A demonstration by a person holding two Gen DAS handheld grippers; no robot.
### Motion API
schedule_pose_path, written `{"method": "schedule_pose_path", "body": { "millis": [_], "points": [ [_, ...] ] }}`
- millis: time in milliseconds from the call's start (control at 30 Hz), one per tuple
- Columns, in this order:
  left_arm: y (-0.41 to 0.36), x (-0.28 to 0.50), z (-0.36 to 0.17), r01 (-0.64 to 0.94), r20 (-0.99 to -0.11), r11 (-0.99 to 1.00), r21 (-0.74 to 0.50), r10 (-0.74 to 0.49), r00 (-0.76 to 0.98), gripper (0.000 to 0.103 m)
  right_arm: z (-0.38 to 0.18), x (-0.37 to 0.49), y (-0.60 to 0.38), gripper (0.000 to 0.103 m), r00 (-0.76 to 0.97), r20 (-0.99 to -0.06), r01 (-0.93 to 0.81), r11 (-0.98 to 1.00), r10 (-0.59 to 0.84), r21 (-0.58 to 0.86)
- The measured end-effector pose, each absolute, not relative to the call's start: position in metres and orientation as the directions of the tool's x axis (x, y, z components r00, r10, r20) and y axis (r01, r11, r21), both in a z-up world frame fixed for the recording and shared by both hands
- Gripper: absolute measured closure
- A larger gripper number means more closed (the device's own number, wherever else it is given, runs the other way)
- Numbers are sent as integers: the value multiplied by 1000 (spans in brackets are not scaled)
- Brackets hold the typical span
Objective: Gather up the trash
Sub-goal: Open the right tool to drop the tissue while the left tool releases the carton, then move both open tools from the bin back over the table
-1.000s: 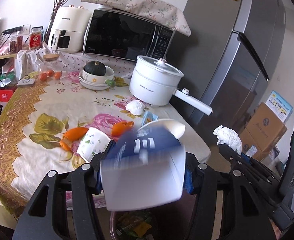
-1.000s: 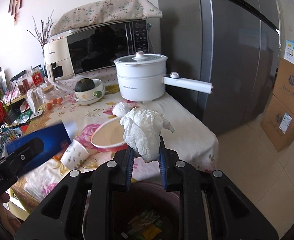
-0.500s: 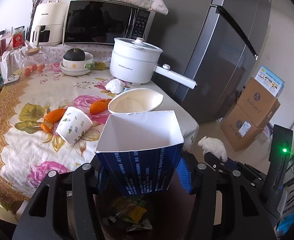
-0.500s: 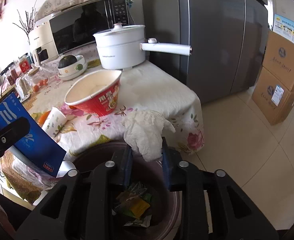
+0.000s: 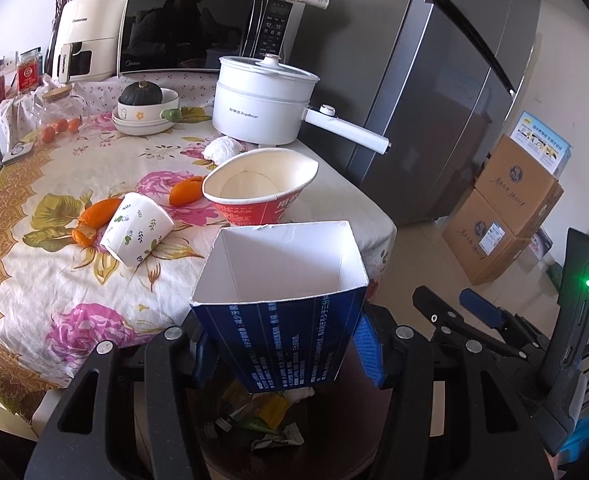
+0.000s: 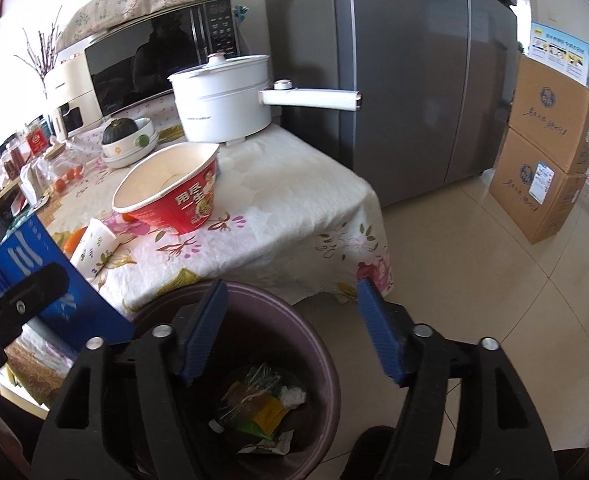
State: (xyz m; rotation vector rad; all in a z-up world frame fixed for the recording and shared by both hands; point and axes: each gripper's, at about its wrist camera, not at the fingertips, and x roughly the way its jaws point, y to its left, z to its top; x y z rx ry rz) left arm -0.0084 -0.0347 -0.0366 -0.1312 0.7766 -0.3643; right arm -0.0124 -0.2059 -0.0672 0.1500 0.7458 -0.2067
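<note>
In my left view, lowest in frame, my left claw point(image 5: 282, 354) is clamped on the blue carton point(image 5: 280, 320), its pads pressing the two narrow sides near the base. The carton hangs directly over the bin point(image 5: 254, 432), open mouth pointing up and away from me, long axis running from the claw toward the table; I judge it thin, light cardboard that will buckle if squeezed harder, so the lower corners are the firmest place to hold.

In the right view, my right claw point(image 6: 294, 332) stands wide open with nothing between its blue pads point(image 6: 380, 336), poised above the bin point(image 6: 322, 360), where wrappers and a white tissue wad point(image 6: 292, 396) lie at the bottom.

Farther up, on the table point(image 5: 34, 280), a paper cup point(image 5: 136, 230) lies on its side, mouth toward lower left, beside orange peel point(image 5: 98, 212). The red noodle bowl point(image 5: 260, 188) sits upright near the table's right edge; soft-walled, I would pinch its rim. Beyond it, a crumpled tissue point(image 5: 222, 148) rests just before the white pot point(image 5: 264, 104).
</note>
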Motion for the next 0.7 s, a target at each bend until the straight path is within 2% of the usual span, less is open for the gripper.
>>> {"method": "schedule_pose_path", "body": {
  "millis": [100,233,367,467,700],
  "points": [
    [-40,-9,-41,281,-674,929,-239,-367,641,47,-68,-14,-211,22,713,-682,266,963,-161,51],
    [-47,-10,-46,288,-691,932,-219,-357,629,47,-69,-17,-219,13,707,-679,312,949,-198,48],
    [-51,-9,-53,281,-710,939,-197,-334,620,46,-69,-19,-228,10,697,-675,362,931,-240,43],
    [-53,-6,-60,273,-729,941,-201,-330,600,40,-72,-19,-233,9,691,-681,377,925,-244,51],
    [-57,-7,-65,284,-739,940,-190,-327,589,39,-72,-19,-230,9,691,-680,365,930,-243,40]
  ]
}}
